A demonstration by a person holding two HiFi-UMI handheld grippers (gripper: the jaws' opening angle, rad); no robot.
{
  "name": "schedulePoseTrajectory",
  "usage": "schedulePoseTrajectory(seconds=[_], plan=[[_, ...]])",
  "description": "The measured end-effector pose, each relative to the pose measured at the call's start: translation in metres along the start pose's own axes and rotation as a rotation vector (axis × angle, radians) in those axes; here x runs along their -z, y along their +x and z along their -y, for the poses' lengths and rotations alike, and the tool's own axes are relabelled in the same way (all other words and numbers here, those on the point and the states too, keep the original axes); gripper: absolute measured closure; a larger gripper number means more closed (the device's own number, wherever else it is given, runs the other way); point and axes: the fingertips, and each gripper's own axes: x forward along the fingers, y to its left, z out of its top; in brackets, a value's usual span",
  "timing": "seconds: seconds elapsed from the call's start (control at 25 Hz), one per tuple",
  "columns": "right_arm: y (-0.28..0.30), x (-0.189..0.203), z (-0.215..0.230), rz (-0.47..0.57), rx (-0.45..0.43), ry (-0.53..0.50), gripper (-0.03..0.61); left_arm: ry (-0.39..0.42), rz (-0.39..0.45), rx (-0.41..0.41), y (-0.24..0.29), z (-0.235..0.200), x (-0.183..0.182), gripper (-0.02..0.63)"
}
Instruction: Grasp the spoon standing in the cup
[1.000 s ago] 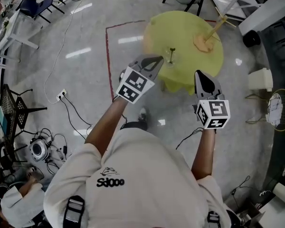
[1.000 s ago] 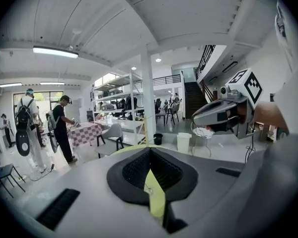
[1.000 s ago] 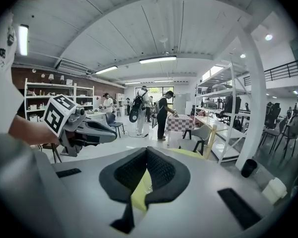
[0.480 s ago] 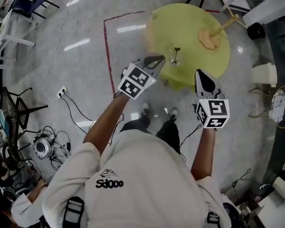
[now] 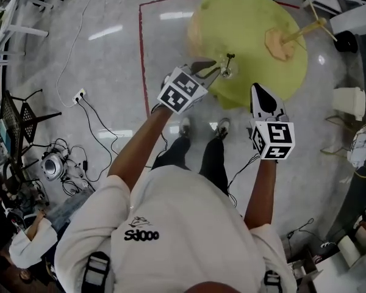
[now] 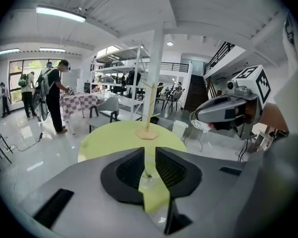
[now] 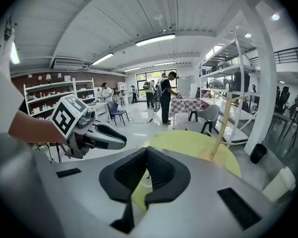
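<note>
Head view looks steeply down on a round yellow-green table [image 5: 256, 23] at 12 to 1 o'clock of the frame. A clear glass cup [image 5: 227, 72] stands near the table's 7 o'clock edge, with the spoon [image 5: 230, 58] upright in it, its dark upper end pointing toward 12 o'clock. A wooden pole on a flat hexagonal base [image 5: 279, 43] sits at the table's 3 o'clock side, well apart from the cup. Red floor tape [image 5: 139, 47] runs past the table at its 9 o'clock side.

The left gripper [image 5: 215, 69] reaches in from 8 o'clock, and its tips are just beside the cup on the cup's 9 o'clock side. Left gripper view shows its jaws parted and opening. The cup and the thin line of the spoon handle appear through the gap, beyond the ribbed pads [image 6: 131, 168], and neither pad presses on them. This gripper holds nothing.

The right gripper [image 5: 258, 91] hangs at 5 o'clock from the cup, over the table's near edge and apart from the glass. Right gripper view shows its two pads meeting in one seam with nothing between them. The cup is partly visible past them, low at 6 o'clock of the seam, and the left gripper is at 9 o'clock.

Cables and a power strip [image 5: 80, 94] lie on the grey floor at 9 o'clock.
</note>
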Motion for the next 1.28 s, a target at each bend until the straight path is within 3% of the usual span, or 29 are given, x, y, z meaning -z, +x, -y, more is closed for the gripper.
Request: schedulePoseTrajectory(seconds=[0.44, 0.76, 1.28], plan=[[0.037, 0.045, 0.025, -0.087, -0.064, 0.047, 0.557, -0.075, -0.085, -0.006, 0.067, -0.020, 0.030, 0.468], [0.049, 0.063, 0.047, -0.125, -0.076, 0.094, 0.557, -0.084, -0.123, 0.007, 0.108, -0.033, 0.031, 0.456], [0.050, 0.070, 0.052, -0.152, -0.088, 0.118, 0.557, -0.058, -0.153, 0.034, 0.117, -0.031, 0.028, 0.548]])
